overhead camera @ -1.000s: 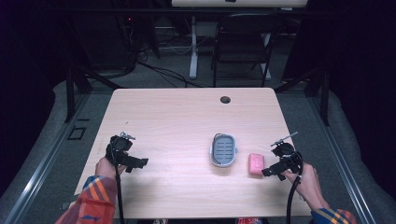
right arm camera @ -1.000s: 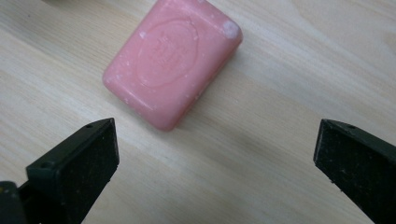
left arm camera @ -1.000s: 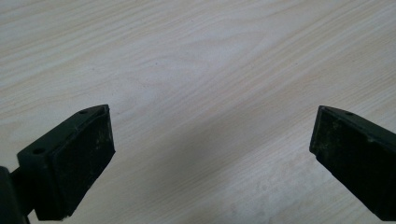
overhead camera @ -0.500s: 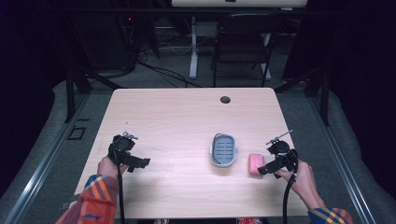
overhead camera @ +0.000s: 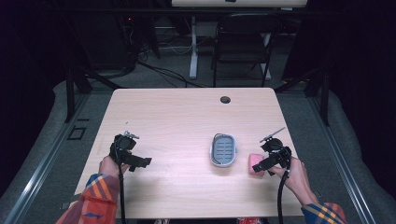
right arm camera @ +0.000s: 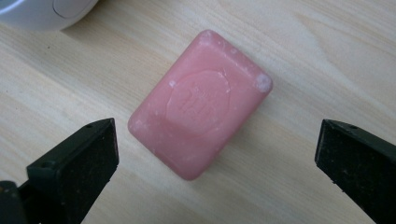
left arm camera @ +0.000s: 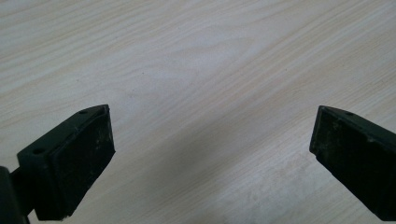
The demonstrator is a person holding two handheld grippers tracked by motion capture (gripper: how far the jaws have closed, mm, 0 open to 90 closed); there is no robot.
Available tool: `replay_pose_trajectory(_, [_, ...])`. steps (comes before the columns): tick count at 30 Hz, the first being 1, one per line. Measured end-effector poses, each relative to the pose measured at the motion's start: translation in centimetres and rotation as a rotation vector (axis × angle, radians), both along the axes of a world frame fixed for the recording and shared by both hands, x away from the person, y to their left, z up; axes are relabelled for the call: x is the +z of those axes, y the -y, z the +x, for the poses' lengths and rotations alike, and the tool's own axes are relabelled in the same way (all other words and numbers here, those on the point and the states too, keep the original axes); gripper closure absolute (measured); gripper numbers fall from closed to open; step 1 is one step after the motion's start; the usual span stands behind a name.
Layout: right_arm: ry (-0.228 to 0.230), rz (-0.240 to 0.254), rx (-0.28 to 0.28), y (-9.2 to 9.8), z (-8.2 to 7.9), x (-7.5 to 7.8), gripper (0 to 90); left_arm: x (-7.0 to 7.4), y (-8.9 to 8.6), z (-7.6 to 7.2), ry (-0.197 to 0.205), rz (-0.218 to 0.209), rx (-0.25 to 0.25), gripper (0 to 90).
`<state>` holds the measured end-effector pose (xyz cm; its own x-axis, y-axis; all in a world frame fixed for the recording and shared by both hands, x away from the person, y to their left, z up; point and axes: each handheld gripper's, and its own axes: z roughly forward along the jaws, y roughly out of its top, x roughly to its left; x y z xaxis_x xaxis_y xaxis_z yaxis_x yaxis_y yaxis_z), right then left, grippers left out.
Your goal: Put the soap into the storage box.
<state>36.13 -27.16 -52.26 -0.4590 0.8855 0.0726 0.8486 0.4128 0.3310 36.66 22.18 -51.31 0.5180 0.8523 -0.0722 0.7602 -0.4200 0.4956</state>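
Nearest the person, at the right of the table, the right gripper (overhead camera: 259,164) is held low over the wood with its jaws spread wide; in the right gripper view (right arm camera: 215,158) the two black pads stand far apart at either side, and the pink soap bar (right arm camera: 200,102) lies flat on the table between and a little beyond them, touched by neither. The bar sits at a slant to the jaws, with a round stamped mark on its upper face and pale scuffing at its corners. From the high view the soap bar (overhead camera: 254,163) shows just left of that gripper's tips, near the table's front right. At the left, the left gripper (overhead camera: 145,162) is likewise gaping, holding nothing: the left gripper view (left arm camera: 210,154) shows its pads well apart over bare pale wood, with only a soft shadow between them. Both hands come in from the bottom edge in plaid sleeves (overhead camera: 95,198), each with a black cable trailing back from its tool. A little farther in, just left of the soap and apart from it, lies the grey soap dish (overhead camera: 223,150), an oval tray with a slotted floor; its pale rim (right arm camera: 42,11) shows at the upper left corner of the right gripper view. Farther still, near the table's back edge, is a small dark round grommet hole (overhead camera: 225,99) in the tabletop (overhead camera: 187,116). Beyond the table stand a dark chair (overhead camera: 242,46) and a white desk leg (overhead camera: 193,46).
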Motion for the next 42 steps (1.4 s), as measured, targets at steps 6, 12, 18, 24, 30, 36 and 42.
replay_pose_trajectory(6, [-0.027, -0.041, 0.026, -0.6, 0.8, -0.1, 0.0, 0.0, 0.0, 0.0, -0.001, 0.0, -0.002, 0.0])
replay_pose_trajectory(12, [-0.037, -0.052, 0.017, -1.3, 1.5, -0.7, 0.0, 0.0, 0.1, 0.0, -0.002, 0.002, -0.006, 0.0])
replay_pose_trajectory(18, [-0.048, -0.086, 0.022, -2.2, 2.0, -1.2, 0.0, 0.0, 0.1, 0.0, -0.003, 0.0, -0.006, 0.0])
replay_pose_trajectory(24, [-0.047, -0.107, 0.022, -2.7, 2.3, -1.7, 9.2, 0.0, 0.1, 0.0, -0.003, 0.002, -0.008, 0.0])
replay_pose_trajectory(30, [-0.061, -0.104, 0.035, -2.5, 2.2, -1.5, 13.2, 0.0, 0.1, 0.0, -0.004, 0.002, -0.008, 0.0])
replay_pose_trajectory(36, [-0.071, -0.102, 0.041, -2.2, 2.2, -1.5, 19.2, 0.0, 0.1, 0.0, -0.003, 0.002, -0.01, 0.0])
replay_pose_trajectory(42, [-0.085, -0.098, 0.041, -1.9, 2.2, -1.5, 26.6, 0.0, 0.1, 0.0, -0.004, 0.006, -0.017, 0.0])
